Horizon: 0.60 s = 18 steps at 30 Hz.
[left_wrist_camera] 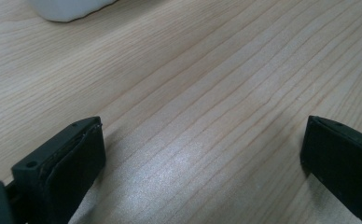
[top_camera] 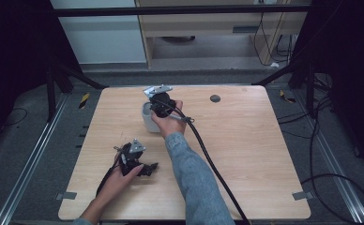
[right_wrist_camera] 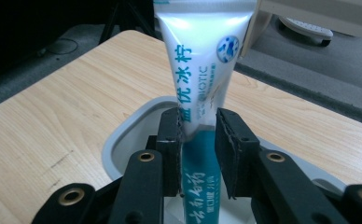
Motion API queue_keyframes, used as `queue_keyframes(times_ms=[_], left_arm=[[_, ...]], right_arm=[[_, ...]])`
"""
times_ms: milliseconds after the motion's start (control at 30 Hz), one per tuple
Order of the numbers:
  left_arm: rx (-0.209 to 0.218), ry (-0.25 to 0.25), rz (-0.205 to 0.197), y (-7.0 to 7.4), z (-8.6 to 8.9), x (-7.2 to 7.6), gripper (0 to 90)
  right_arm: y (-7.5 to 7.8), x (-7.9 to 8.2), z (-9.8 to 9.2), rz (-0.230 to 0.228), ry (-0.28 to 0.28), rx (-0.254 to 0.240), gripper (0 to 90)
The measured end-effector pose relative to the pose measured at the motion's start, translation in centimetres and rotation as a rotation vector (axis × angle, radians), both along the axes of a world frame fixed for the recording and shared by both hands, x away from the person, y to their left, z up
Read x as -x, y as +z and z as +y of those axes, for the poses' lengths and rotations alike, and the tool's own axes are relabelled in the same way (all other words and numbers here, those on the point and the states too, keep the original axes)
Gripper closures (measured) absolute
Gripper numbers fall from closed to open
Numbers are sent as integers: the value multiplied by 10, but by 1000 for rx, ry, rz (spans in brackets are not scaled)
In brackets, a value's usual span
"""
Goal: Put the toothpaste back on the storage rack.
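While the tube (right_wrist_camera: 198,84) stands upright between our right gripper's (right_wrist_camera: 198,140) pads, its lower end already down inside the white cup (right_wrist_camera: 123,140), we judge the step in hand to be setting it in there and letting go. The left pad touches the tube; on the right side a thin gap seems to show, so the jaws read as just parted rather than pinching hard, though the margin is too fine to be sure. To do this well we should spread the jaws evenly and slowly, hold the hand level so neither pad drags the tube sideways, let it lean onto the cup's rim, and only then lift straight up, clear of the crimped top. Nearest us in the high view, our left gripper (top_camera: 135,159) rests on the table (top_camera: 246,154), well apart from the cup (top_camera: 148,119); its own view shows the jaws spread wide over bare wood with nothing between them, and a sliver of the cup (left_wrist_camera: 67,9) at the top edge. The right gripper view gives the tube's teal print and the pad contact, which the high view hides behind the hand (top_camera: 168,123) and gripper body; the high view alone shows how the cup sits on the table's far half, with a dark disc (top_camera: 215,98) beyond.
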<state>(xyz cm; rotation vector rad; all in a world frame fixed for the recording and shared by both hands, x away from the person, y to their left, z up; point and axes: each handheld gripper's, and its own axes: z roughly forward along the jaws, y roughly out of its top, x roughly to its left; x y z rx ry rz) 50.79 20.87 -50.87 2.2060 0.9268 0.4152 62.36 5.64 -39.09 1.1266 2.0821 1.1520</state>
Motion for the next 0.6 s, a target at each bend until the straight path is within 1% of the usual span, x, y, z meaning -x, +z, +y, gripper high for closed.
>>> queue_keyframes(times_ms=[33,200,267,333,400,533,600], left_arm=[[0,0,0,0,0,0,0],[1,0,0,0,0,0,0],[0,1,-1,0,0,0,0],[0,-1,0,0,0,1,0],[-1,-1,0,0,0,1,0],[-1,-1,1,0,0,1,0],[-2,-1,1,0,0,1,0]], right_arm=[[3,4,-1,-7,5,-10,707],[9,9,-5,-19,6,-4,693],[12,11,-8,-22,3,-9,694],[13,12,-10,-22,6,-11,694],[14,13,-12,-20,14,-3,692],[15,16,-16,-23,12,-13,689],[15,16,-17,-23,13,-10,688]])
